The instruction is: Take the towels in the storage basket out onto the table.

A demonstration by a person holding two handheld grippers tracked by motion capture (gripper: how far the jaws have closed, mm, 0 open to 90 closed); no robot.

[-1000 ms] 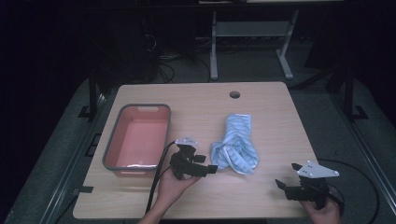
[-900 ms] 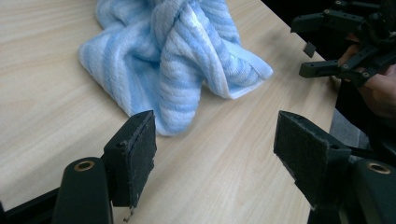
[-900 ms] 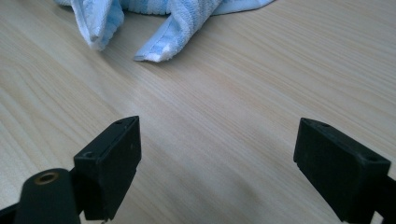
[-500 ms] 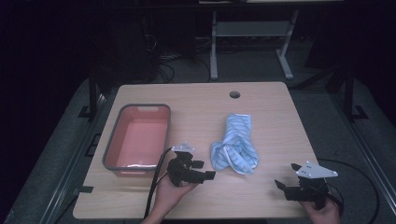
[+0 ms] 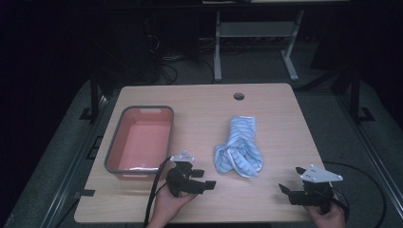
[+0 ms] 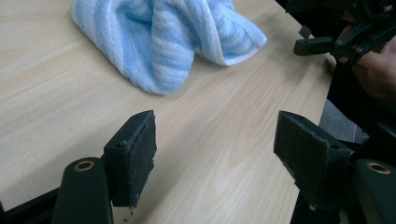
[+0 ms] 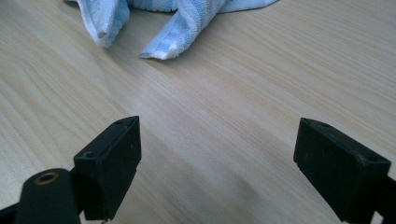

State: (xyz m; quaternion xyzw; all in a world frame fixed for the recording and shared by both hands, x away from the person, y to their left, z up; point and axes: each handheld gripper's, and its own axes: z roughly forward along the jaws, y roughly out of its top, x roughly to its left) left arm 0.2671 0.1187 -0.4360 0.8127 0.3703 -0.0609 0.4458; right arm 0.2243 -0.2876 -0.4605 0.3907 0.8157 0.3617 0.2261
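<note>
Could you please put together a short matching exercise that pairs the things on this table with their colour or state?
Things:
1. towel
2. tub
3. left gripper
4. table

Descriptions:
A. light wood, with a round hole near the far edge
B. pink inside, grey rim, empty
C. blue and white stripes, crumpled
D. black jaws open, nothing between them

Pairs: 1-C, 2-B, 3-D, 4-A

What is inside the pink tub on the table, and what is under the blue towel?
The pink tub looks empty; its bare bottom shows. The blue towel lies bunched on the table, and whatever the folds cover cannot be seen.
</note>
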